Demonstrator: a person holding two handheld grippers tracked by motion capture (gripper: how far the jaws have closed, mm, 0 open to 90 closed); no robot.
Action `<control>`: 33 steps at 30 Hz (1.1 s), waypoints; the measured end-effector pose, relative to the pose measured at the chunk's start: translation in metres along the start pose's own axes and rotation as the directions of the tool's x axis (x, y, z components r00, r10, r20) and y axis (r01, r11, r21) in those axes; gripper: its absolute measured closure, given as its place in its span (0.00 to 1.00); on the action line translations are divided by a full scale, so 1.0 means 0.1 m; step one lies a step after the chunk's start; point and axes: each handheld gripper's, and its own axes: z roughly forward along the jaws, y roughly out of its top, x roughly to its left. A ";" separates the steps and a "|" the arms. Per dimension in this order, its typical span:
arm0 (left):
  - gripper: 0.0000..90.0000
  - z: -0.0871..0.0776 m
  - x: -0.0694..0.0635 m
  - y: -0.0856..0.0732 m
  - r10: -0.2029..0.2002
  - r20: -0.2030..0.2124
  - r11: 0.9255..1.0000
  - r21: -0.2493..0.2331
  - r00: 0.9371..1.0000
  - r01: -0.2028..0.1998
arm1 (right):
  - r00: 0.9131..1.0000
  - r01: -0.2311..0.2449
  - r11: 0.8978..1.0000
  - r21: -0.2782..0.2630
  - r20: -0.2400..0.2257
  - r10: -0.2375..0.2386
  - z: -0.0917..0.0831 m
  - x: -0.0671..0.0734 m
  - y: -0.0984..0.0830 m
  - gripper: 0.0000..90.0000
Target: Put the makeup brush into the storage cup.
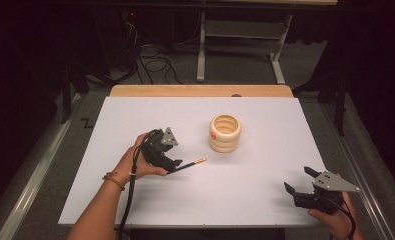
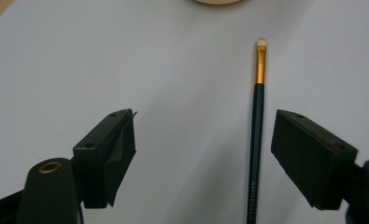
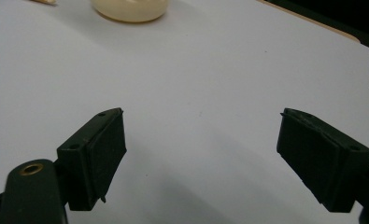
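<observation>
— On the white tabletop (image 1: 245,185), where is your left gripper (image 2: 203,154) sitting?
— You are holding it low with its jaws spread wide, the dark-handled paintbrush (image 2: 256,140) lying between them, nearer one jaw, touching neither.
— And the brush tip?
— It is pointing toward the cream ringed cup (image 1: 225,132) nearby.
— Your right gripper (image 3: 201,154)?
— You are resting it gaping at the near right corner, well apart.

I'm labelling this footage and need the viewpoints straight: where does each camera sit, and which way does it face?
High view: above the person's side, facing forward and down on the white table; forearms, left gripper, right gripper show.
Left gripper view: on the left gripper, facing along open jaws at the brush.
Right gripper view: on the right gripper, jaws open over bare table.
Shared: the cream ringed holder appears in all three.
</observation>
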 end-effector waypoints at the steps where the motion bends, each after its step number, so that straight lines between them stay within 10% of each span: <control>1: 0.25 0.02 0.00 0.02 0.003 0.002 1.000 0.008 1.000 -0.003 | 1.000 0.001 1.000 -0.001 -0.004 -0.001 0.00 0.01 0.00 0.18; 18: 0.38 0.27 -0.01 0.22 0.033 0.069 0.992 0.117 0.997 -0.041 | 1.000 0.012 1.000 0.011 -0.009 -0.012 0.01 0.01 0.01 0.19; 33: 0.50 0.60 -0.07 0.42 0.078 0.139 0.961 0.254 0.987 -0.112 | 1.000 0.016 1.000 0.010 -0.012 -0.016 0.01 0.01 0.00 0.19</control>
